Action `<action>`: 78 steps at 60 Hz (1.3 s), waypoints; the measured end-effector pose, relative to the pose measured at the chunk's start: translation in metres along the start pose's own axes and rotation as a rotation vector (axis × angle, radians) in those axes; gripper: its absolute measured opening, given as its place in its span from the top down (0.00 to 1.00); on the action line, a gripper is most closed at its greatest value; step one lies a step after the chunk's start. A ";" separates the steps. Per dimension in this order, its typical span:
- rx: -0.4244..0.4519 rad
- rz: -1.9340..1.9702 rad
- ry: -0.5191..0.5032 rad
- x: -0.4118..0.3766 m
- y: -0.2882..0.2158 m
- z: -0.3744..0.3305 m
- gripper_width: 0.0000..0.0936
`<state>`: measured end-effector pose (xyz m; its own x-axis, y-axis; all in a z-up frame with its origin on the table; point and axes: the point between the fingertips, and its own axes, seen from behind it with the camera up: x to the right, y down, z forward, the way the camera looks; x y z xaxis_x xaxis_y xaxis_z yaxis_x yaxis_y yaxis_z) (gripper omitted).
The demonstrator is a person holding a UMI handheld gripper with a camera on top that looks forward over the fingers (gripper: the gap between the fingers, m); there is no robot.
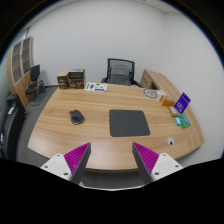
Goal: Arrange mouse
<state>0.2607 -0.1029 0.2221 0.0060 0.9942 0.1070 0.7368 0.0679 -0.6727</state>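
Gripper view — the only one I have. I'm looking down my two fingers at a wooden desk [100, 105] from its near edge. The gripper [112, 160] is released: pads spread wide, nothing between them, both tips hanging over the near edge of the desk. One pink pad [76, 157] sits on my left side, the other on the right.

The mouse [76, 117] lies on the bare wood, left of centre on the desk, well ahead of the fingers and off to their left. The dark mouse pad [129, 123] lies just right of centre, apart from the mouse, with clear wood between the two. I judge the job is to bring the mouse onto or beside that mat; nothing is grasped yet, so the step in hand is the approach.

Other things: a black office chair [120, 70] behind the far edge, a second chair [34, 80] past the left end, boxes [70, 79] at the far left corner, papers [96, 87] near them, a purple box [182, 101] and small teal item [182, 121] toward the right edge.

How I'd do it well — swing left and forward until the mouse sits centred between the pads, come in low along its long axis, keep the fingers wide until they straddle its flanks, then close gently. Its rounded shell may slip; grip low on the sides. I can't tell which way it faces from here.
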 end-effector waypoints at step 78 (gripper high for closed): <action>0.070 -0.065 -0.064 -0.202 -0.038 0.224 0.08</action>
<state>0.0798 -0.2877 0.0620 -0.0856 0.9906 0.1067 0.6854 0.1363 -0.7153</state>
